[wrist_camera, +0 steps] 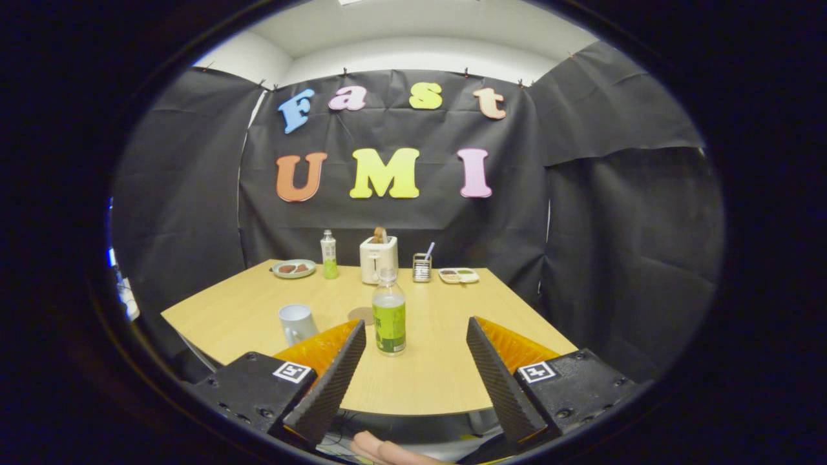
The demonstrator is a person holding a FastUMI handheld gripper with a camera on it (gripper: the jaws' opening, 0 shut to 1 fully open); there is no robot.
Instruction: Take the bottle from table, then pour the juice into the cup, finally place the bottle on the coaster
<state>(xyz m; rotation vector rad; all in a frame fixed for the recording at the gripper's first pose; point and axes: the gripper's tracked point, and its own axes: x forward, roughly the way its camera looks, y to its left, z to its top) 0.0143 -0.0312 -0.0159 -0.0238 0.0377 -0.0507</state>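
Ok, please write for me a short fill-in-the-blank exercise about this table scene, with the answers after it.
1. The gripper has its fingers ____, holding nothing.
2. The near bottle has a ____ label.
3. The white cup stands beside the ____ finger.
4. At the table's far edge, a slice of bread sticks out of the ____.

Answers: open; green; left; toaster

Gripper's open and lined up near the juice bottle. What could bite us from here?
1. The bottle stands just ahead of the open gripper, nearer one finger than the other; closing off-centre could tip it.
2. The cup and coaster sit close beside the bottle, so a sideways nudge could knock the cup.
3. The bottle looks tall and narrow; a low grasp may let it swing during the pour.
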